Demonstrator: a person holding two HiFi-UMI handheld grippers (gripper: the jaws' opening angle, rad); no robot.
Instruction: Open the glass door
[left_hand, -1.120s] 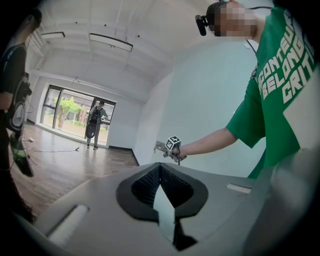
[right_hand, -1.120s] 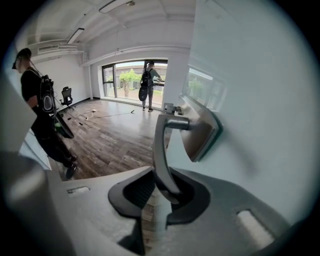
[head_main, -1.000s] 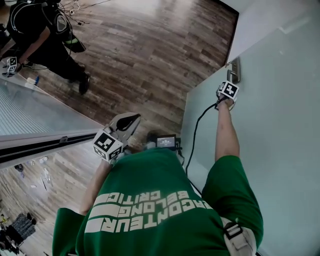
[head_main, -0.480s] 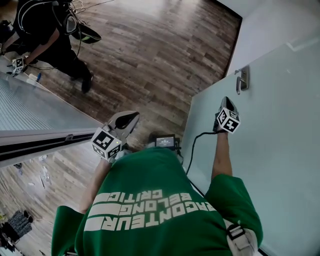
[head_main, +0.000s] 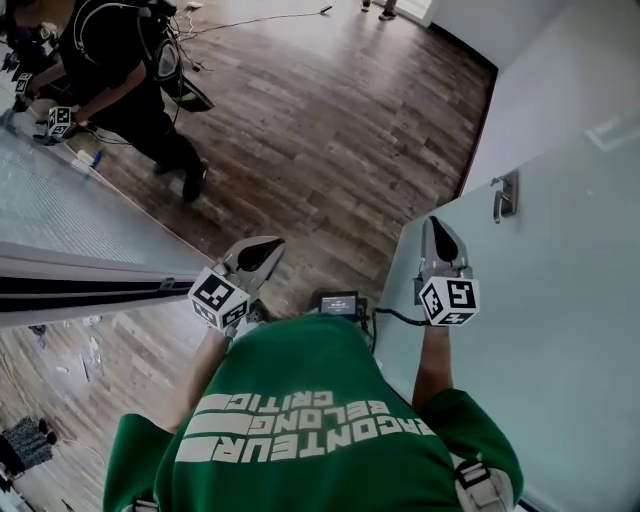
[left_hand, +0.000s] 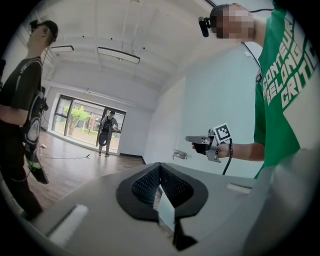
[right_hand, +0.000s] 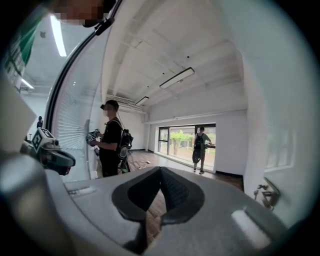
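Note:
The frosted glass door (head_main: 560, 300) fills the right of the head view, with its free edge towards the wooden floor. Its metal handle (head_main: 503, 197) sits near that edge and also shows in the right gripper view as the handle (right_hand: 265, 192). My right gripper (head_main: 437, 232) hovers in front of the door, short of the handle and apart from it. It is shut with nothing in it, and its pads meet in the right gripper (right_hand: 160, 170) view. My left gripper (head_main: 262, 248) hangs over the floor to the left, shut and empty, as the left gripper (left_hand: 159, 167) view shows.
A person in black (head_main: 130, 80) with marker cubes stands at the upper left by a glass wall with blinds (head_main: 60, 220). A small black device (head_main: 338, 303) and a cable lie near my feet. Another person (left_hand: 106, 131) stands by the far windows.
My right gripper has come off the door handle, shut, and drawn back and up towards me. The handle now lies beyond its tip. The left gripper drifted slightly.

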